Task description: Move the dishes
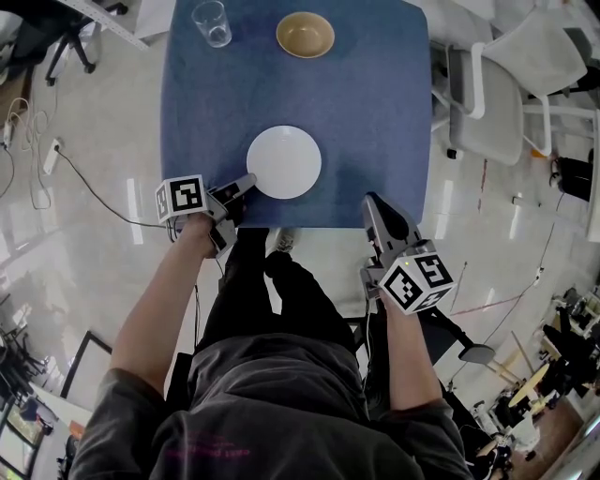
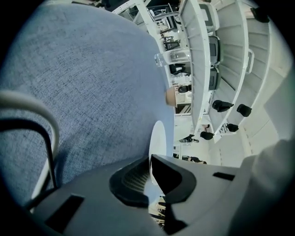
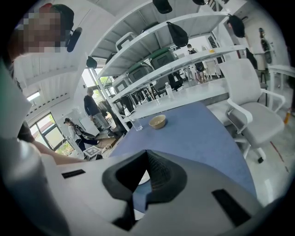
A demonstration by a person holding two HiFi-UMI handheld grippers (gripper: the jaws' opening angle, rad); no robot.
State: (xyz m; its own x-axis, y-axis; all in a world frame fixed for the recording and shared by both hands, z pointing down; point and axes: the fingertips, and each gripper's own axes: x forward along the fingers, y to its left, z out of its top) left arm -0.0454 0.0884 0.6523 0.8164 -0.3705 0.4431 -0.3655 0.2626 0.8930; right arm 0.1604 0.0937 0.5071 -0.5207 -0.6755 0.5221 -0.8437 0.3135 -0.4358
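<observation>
**Q:** Where is the plate, and how does it lie relative to the left hand-held gripper?

**A:** The white plate (image 1: 284,162) sits on the blue desk (image 1: 375,112), about midway across it and close to the near edge. The left hand-held gripper (image 1: 246,184) reaches in from the near left and meets the plate at its near-left rim. In the left gripper view, the plate (image 2: 159,136) appears edge-on. Its rim runs straight into the narrow slot between the jaws of the left hand-held gripper (image 2: 150,159), which are closed down on it.

**Q:** And the right hand-held gripper?

**A:** The right hand-held gripper (image 1: 373,202) is over the near edge of the desk, to the right of the plate and apart from it. In the right gripper view, the jaws of the right hand-held gripper (image 3: 147,154) are together at their tips, with nothing between them.

**Q:** What else stands on the desk?

**A:** A tan bowl (image 1: 305,35) and a clear glass (image 1: 213,22) stand at the far edge, the glass to the left of the bowl. Both are well apart from the plate and from both grippers. The right gripper view shows the same bowl (image 3: 157,121) and glass (image 3: 137,124) beyond the jaws. A white chair (image 1: 487,94) stands beside the desk on its right.
</observation>
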